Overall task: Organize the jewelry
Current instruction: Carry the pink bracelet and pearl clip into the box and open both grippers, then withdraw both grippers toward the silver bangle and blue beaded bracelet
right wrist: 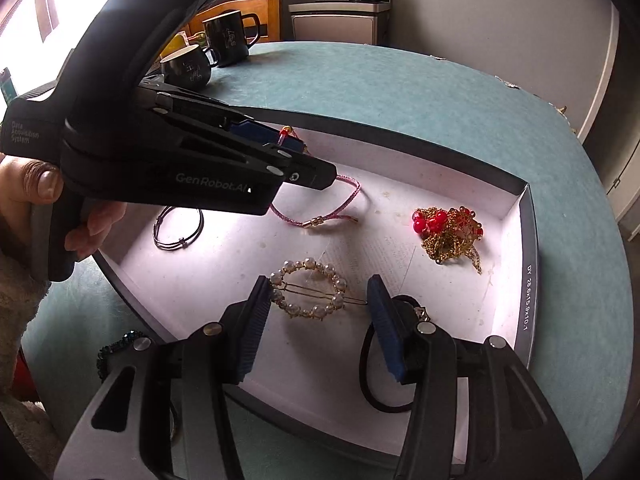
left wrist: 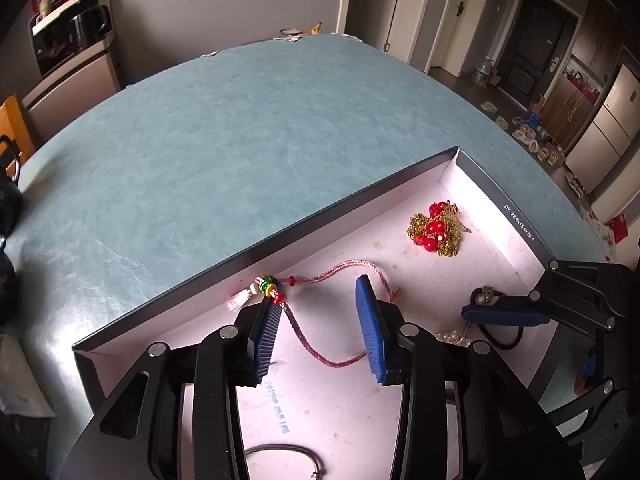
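Grey walls (left wrist: 224,4) ring a teal-topped table (left wrist: 224,128) — dark door (left wrist: 536,48), steel fridge (left wrist: 604,120) beyond.

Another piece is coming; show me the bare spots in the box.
Bare floor lies between the pearl clip and the gold chain pile, and along the box's right wall. The left side is crowded: pink cord bracelet, black cord.

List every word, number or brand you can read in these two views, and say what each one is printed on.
"GenRobot.AI": side of the left gripper.
"Data Acquisition System": the same gripper's body.
"DY 28.6x15.9x10.1": rim of the box.
Blue print on the box floor: mirrored, unreadable.
Markings on the two black mugs: too blurred.
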A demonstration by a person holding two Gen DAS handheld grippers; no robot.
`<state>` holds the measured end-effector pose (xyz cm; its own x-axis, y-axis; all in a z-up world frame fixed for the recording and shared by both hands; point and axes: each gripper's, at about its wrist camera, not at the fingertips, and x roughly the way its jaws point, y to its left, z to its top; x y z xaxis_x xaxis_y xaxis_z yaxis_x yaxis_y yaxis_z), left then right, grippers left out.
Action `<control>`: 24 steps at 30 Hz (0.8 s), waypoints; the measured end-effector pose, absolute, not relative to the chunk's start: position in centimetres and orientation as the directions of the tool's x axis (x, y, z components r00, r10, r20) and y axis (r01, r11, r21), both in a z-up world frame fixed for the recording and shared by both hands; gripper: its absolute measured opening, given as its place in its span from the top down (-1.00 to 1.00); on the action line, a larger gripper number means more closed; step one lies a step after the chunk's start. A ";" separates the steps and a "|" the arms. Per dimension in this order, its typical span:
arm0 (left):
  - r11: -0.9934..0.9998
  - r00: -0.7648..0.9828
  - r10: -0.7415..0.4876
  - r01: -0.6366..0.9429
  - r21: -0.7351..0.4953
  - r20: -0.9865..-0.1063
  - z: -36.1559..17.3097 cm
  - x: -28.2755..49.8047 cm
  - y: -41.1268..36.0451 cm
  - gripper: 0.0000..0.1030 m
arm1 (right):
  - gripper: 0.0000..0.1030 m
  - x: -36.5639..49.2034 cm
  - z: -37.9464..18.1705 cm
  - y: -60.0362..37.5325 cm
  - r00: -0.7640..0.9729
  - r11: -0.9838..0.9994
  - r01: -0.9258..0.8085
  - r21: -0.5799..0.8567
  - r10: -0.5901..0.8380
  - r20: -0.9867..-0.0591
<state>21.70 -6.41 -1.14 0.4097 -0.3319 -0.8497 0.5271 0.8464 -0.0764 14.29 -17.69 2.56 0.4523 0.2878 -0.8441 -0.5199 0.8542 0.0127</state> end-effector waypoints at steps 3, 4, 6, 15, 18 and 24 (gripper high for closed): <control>0.831 0.397 -0.323 0.554 -0.057 -0.859 -0.9 21.3 -6.6 0.05 | 0.01 14.5 2.6 -17.7 0.451 0.855 -0.518 0.019 0.292 -0.843; 0.827 0.395 -0.312 0.561 -0.043 -0.864 -0.9 21.2 -6.6 0.04 | 0.01 14.4 2.7 -17.8 0.453 0.856 -0.517 0.020 0.293 -0.842; 0.827 0.396 -0.291 0.561 -0.021 -0.871 -0.7 21.0 -6.5 0.03 | -0.03 14.2 2.7 -17.9 0.453 0.856 -0.517 0.021 0.294 -0.842; 0.858 0.436 -0.261 0.513 -0.001 -0.861 -0.1 19.9 -3.8 -0.16 | -0.25 13.5 3.5 -18.5 0.474 0.861 -0.508 0.022 0.300 -0.828; 0.875 0.467 -0.271 0.485 -0.012 -0.842 0.7 19.2 -2.6 -0.31 | -0.29 13.1 3.9 -18.8 0.484 0.864 -0.503 0.021 0.302 -0.822; 0.888 0.528 -0.269 0.459 0.005 -0.806 2.7 17.4 -1.3 -0.50 | -0.58 11.7 5.5 -19.4 0.529 0.869 -0.494 0.001 0.302 -0.793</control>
